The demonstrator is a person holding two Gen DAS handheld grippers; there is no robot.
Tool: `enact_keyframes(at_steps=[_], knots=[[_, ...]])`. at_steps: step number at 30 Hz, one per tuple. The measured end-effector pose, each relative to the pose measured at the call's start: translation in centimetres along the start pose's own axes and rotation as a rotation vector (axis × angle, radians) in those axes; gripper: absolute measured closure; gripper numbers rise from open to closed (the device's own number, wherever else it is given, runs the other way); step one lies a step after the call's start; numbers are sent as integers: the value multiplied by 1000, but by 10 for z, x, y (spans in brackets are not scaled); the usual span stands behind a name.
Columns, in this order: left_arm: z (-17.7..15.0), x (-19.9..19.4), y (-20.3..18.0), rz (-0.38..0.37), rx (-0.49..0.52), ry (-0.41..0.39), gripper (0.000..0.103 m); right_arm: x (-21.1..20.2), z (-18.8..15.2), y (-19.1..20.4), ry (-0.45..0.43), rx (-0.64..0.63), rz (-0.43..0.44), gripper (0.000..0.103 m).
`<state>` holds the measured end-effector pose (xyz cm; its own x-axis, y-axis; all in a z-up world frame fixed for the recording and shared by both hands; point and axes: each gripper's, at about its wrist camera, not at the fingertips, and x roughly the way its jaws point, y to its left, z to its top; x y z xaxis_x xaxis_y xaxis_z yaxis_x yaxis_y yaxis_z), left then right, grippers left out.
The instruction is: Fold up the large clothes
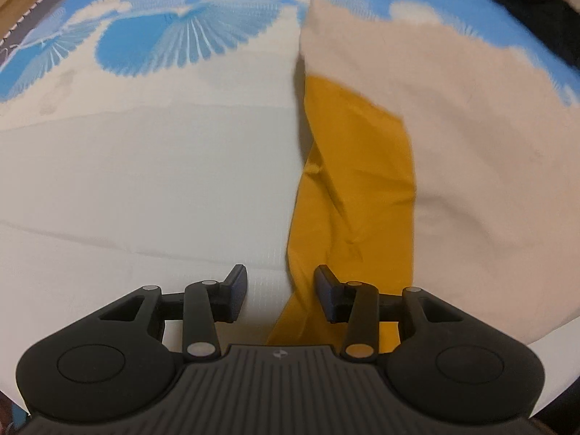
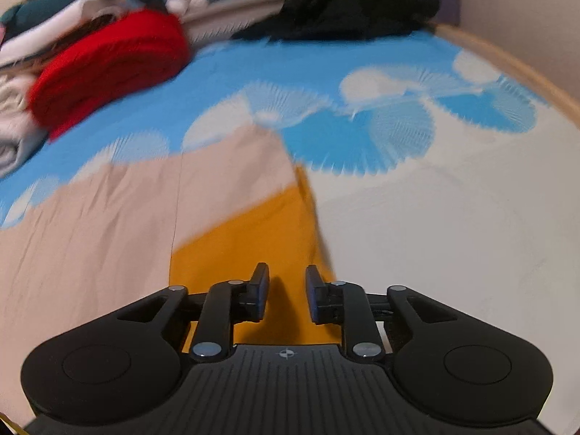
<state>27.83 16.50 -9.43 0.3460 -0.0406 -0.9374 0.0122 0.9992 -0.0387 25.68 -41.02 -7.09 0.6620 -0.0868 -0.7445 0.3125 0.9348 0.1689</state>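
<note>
A large beige garment (image 1: pixel 453 137) lies spread on the blue-and-white bed sheet (image 1: pixel 145 166). A mustard-yellow strip of cloth (image 1: pixel 355 181) runs along its left edge down to my left gripper (image 1: pixel 281 290). That gripper is open, pointing steeply down, and the strip's wrinkled edge lies between its fingers without being pinched. In the right wrist view the beige garment (image 2: pixel 108 210) fills the left side. My right gripper (image 2: pixel 288 290) is open just over the yellow cloth (image 2: pixel 253 239), with nothing pressed between its pads.
A folded red garment (image 2: pixel 108 69) and white clothes (image 2: pixel 14 123) sit at the far left of the bed. A black clothes pile (image 2: pixel 348 7) lies at the back. A wooden bed rail (image 2: pixel 514 65) curves along the right. Dark clothes (image 1: pixel 543 11) lie beyond the beige garment.
</note>
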Motion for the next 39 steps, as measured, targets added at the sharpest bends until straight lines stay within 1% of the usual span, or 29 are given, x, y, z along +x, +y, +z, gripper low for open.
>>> enact_keyframes(at_steps=[2, 5, 7, 8, 9, 10, 11, 12, 13, 14, 15, 17, 19, 20, 21, 22, 23, 25, 27, 28, 29, 30, 31, 33, 34, 35, 36, 37, 39], knots=[[-5, -4, 3, -35, -14, 5, 56, -1, -9, -3, 54, -44, -13, 80], [-12, 5, 4, -62, -25, 74, 56, 0, -26, -8, 121, -122, -49, 79], [-16, 7, 4, -69, -19, 89, 58, 1, -37, -12, 176, -159, -49, 78], [-16, 5, 5, -79, -25, 87, 76, 2, -43, -13, 195, -173, -52, 77], [-16, 4, 6, -98, -32, 86, 88, 1, -46, -14, 209, -191, -53, 77], [-17, 0, 5, -106, -33, 76, 96, 0, -49, -14, 215, -200, -49, 77], [-17, -6, 4, -106, -23, 52, 100, -2, -51, -14, 221, -203, -41, 78], [-17, -13, 3, -111, -15, 23, 101, -4, -51, -15, 224, -201, -26, 100], [-16, -22, 3, -123, -17, -7, 101, -7, -51, -15, 225, -193, 6, 103], [-17, -29, 4, -136, -27, -29, 101, -12, -49, -14, 205, -191, 15, 103], [-17, -31, 6, -133, -36, -27, 101, -17, -47, -14, 174, -188, 13, 103], [-23, -20, 6, -79, -14, 42, 100, -22, -42, -20, 152, -134, -19, 103], [-27, -13, -3, -44, 26, 81, 97, -13, -44, -31, 212, -97, -103, 103], [-26, -16, -8, -18, 46, 69, 90, -7, -47, -34, 244, -97, -133, 103], [-25, -23, -12, 7, 57, 40, 88, -6, -49, -37, 257, -91, -148, 103], [-22, -33, -16, 26, 70, -6, 81, -9, -46, -38, 235, -74, -153, 103], [-20, -44, -20, 27, 81, -60, 70, -17, -41, -38, 184, -56, -144, 103], [-15, -63, -28, -29, 88, -152, 64, -37, -31, -32, 52, -54, -90, 102], [-11, -69, -38, -110, 91, -178, 64, -55, -26, -21, -54, -82, -15, 101], [-11, -68, -44, -148, 100, -167, 64, -57, -27, -16, -68, -94, 30, 100], [-11, -62, -51, -180, 112, -142, 63, -55, -29, -10, -53, -112, 75, 96], [-12, -55, -55, -193, 126, -109, 62, -49, -31, -4, -25, -133, 91, 93], [-13, -44, -62, -182, 144, -62, 61, -40, -36, 3, 23, -165, 84, 93], [-20, -18, -75, -87, 198, 43, 60, -15, -52, 10, 157, -233, 20, 93], [-24, -10, -81, -37, 236, 66, 56, -5, -59, 11, 209, -265, -16, 94], [-27, -9, -87, -6, 271, 58, 54, -1, -64, 15, 225, -304, -41, 94], [-28, -12, -93, 19, 295, 39, 53, -3, -66, 22, 203, -366, -58, 94], [-28, -16, -97, 31, 300, 17, 52, -10, -67, 33, 148, -445, -85, 94], [-26, -33, -102, 16, 291, -53, 52, -26, -69, 50, 24, -550, -130, 94]])
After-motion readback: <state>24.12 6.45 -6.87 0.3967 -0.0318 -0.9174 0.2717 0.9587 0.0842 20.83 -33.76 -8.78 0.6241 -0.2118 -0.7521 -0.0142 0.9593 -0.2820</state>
